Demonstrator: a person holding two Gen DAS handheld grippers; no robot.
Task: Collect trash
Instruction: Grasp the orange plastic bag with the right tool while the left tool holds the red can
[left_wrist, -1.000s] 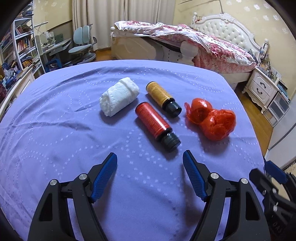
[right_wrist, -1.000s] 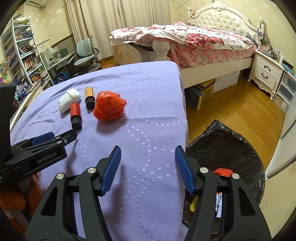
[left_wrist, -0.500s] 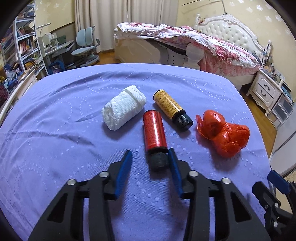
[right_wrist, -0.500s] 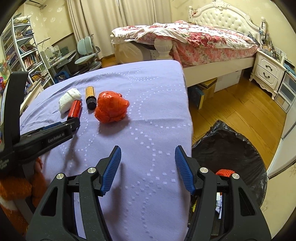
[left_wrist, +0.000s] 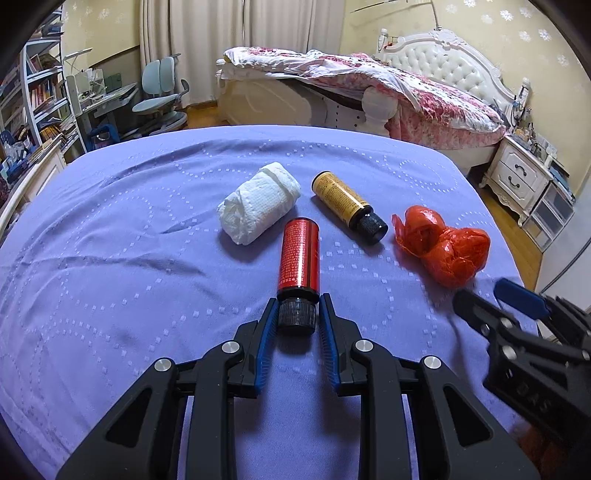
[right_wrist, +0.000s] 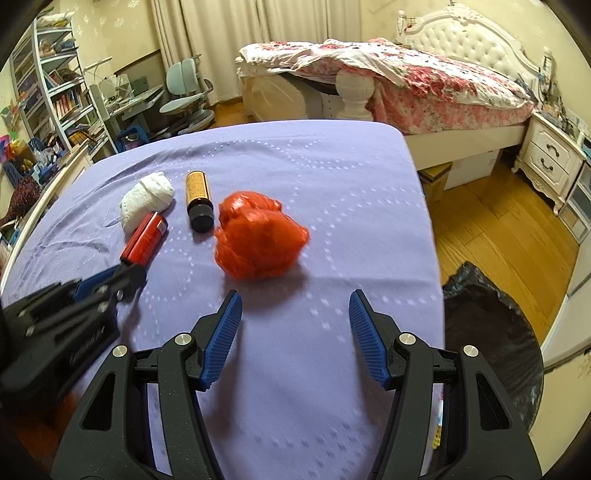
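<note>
From the left wrist camera, I have my left claw (left_wrist: 297, 317) down on the purple counter (left_wrist: 110, 277), its blue pads having just been closing, and they now pinch the black cap of the red bottle (left_wrist: 298, 258), which lies on its side pointing away from me. Beyond it, a rolled white cloth (left_wrist: 258, 201) sits to the left and a yellow bottle (left_wrist: 345, 199) with a black cap lies to the right, apart from the red one. A crumpled red plastic bag (left_wrist: 445, 249) rests further right, near the counter's edge. My right claw (left_wrist: 517, 306) pokes in at the lower right, just short of that bag.

From the right wrist camera, I see my right claw (right_wrist: 295, 332) standing about half open with nothing between its pads, over bare purple cloth. The red plastic bag (right_wrist: 258, 236) lies just ahead of it. To the left, the left claw (right_wrist: 122, 277) grips the cap end of the red bottle (right_wrist: 146, 240). A black trash bag (right_wrist: 487, 332) gapes on the wooden floor (right_wrist: 498, 229) to the right of the counter.
</note>
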